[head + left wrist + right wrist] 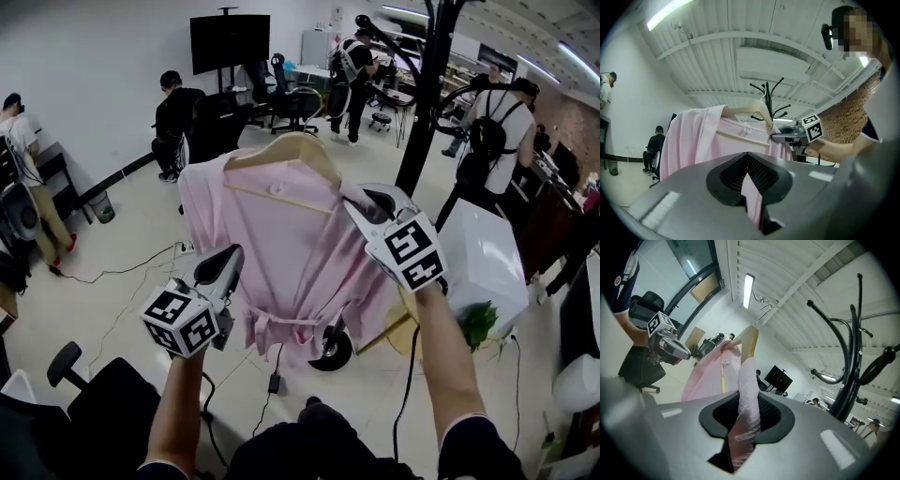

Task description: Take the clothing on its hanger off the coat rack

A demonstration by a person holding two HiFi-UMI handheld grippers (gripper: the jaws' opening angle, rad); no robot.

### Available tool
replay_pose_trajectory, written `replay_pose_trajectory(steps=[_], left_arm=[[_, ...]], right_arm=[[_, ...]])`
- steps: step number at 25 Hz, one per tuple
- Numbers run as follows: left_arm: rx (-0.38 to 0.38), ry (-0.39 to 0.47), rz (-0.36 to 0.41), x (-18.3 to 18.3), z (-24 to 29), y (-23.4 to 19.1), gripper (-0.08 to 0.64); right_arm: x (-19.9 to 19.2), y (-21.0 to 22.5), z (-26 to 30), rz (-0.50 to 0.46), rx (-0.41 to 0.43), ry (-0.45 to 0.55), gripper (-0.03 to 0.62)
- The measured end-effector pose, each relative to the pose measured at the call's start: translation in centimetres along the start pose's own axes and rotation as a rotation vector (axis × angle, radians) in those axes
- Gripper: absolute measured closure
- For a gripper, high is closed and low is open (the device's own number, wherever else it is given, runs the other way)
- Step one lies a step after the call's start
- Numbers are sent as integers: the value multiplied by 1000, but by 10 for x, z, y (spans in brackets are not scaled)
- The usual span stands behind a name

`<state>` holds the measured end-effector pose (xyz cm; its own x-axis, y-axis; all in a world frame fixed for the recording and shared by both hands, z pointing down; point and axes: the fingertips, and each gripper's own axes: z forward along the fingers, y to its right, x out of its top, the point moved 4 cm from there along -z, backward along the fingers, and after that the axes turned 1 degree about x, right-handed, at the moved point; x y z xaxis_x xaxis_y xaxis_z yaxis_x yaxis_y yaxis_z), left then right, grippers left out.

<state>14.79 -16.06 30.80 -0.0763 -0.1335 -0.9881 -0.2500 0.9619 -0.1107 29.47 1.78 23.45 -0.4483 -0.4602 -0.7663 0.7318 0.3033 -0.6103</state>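
A pale pink, waffle-textured robe [291, 253] on a wooden hanger [281, 150] hangs in the air beside the black coat rack [422, 94], left claw [230, 261] clamping its front cloth, right claw [361, 200] its shoulder cloth.

White walls [103, 66], pale floor [94, 319], black office chairs [295, 103], dark screen [230, 39], ceiling strip light [749, 287].
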Motion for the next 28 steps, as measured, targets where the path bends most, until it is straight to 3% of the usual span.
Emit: replay_pose_trajectory(steps=[19, 28], left_arm=[[451, -11, 26, -7, -68, -114, 548], [648, 8, 47, -10, -67, -105, 548]], right_arm=[[58, -42, 175, -43, 305, 272, 514], [76, -52, 214, -100, 458, 412, 512]])
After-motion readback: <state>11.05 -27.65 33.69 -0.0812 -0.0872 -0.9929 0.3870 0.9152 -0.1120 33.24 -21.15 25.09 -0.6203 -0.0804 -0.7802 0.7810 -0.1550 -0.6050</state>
